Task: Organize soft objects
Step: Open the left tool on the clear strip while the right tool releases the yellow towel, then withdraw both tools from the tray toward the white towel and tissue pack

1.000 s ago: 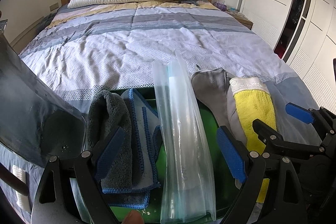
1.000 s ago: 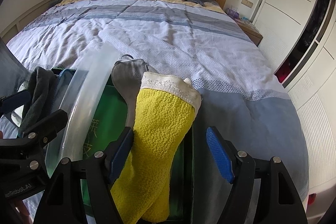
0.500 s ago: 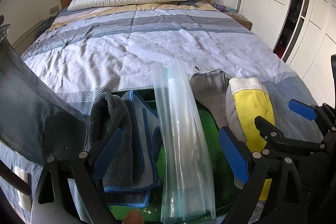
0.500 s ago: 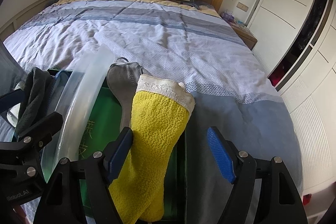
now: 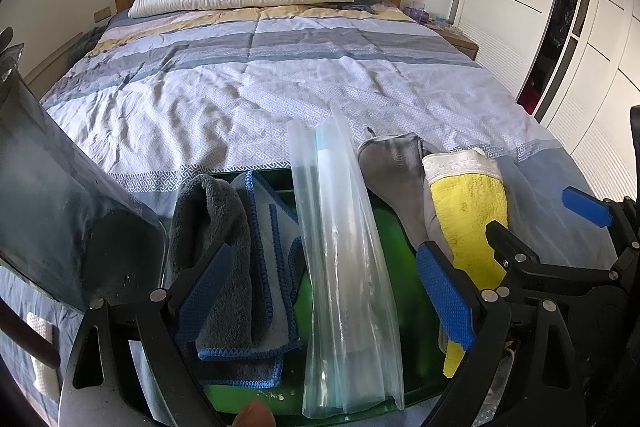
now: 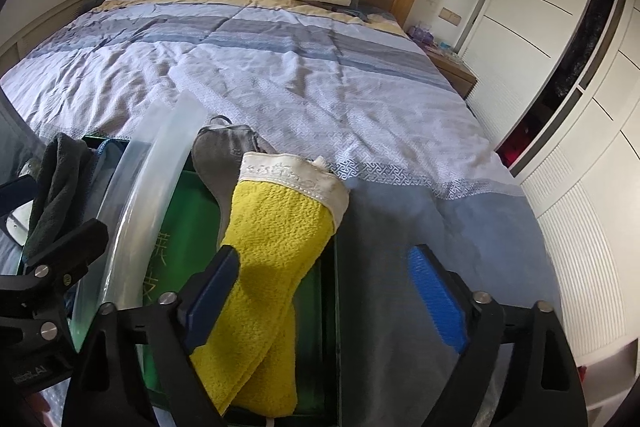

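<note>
Green tray (image 5: 400, 239) of soft goods at the foot of the bed (image 5: 280, 87) — both grippers spread.

Left to right in the tray: folded grey cloth (image 5: 224, 247), clear plastic sleeve (image 5: 344, 267), grey pouch (image 5: 396, 175), yellow mitt (image 6: 276, 247). Left gripper (image 5: 320, 291): jaws apart, straddling cloth and sleeve, clamping neither. Right gripper (image 6: 324, 299): jaws just widened — the mitt lies between them against the left pad (image 6: 208, 291), unclamped.

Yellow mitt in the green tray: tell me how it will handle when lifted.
The yellow mitt looks like fleecy cloth, so probably floppy and light, drooping from any pinch. Its nubby pile should grip the pads, not slip. It drapes over the green tray edge, so it may drag.
</note>
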Demonstrator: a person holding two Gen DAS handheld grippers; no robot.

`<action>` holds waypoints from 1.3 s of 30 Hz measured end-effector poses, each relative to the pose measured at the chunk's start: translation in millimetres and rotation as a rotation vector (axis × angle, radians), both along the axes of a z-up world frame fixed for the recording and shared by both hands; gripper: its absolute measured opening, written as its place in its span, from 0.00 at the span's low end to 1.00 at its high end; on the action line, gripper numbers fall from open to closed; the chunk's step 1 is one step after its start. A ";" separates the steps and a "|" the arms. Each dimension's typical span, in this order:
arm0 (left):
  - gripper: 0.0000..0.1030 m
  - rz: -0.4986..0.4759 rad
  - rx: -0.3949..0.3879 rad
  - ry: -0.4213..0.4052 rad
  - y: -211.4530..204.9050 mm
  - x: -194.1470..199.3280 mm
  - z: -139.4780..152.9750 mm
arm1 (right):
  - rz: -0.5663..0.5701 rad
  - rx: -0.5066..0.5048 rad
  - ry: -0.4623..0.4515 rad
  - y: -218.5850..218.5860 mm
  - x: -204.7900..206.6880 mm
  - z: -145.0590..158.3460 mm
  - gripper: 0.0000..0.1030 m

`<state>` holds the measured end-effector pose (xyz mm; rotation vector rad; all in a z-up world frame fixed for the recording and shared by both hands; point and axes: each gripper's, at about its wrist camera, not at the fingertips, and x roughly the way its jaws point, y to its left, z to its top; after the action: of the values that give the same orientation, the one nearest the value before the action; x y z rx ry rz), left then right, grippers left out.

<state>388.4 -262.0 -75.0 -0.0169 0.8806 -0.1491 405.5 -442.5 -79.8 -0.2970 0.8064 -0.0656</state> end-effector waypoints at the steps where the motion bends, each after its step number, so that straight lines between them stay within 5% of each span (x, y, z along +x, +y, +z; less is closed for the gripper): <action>1: 0.89 0.000 0.001 0.002 0.2 0.0 -0.2 | -0.005 0.001 -0.001 -1.0 0.2 0.3 0.95; 5: 0.95 0.005 -0.001 0.003 1.5 -0.3 -0.2 | -0.014 0.000 -0.006 -2.6 -0.1 1.6 1.00; 39: 0.96 -0.020 -0.032 -0.020 -9.5 -20.0 14.4 | -0.117 -0.006 -0.129 -15.5 -17.7 24.3 1.00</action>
<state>368.4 -271.5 -60.6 -0.0370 0.8586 -0.1816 387.8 -458.0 -55.5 -0.2481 0.6951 -0.1949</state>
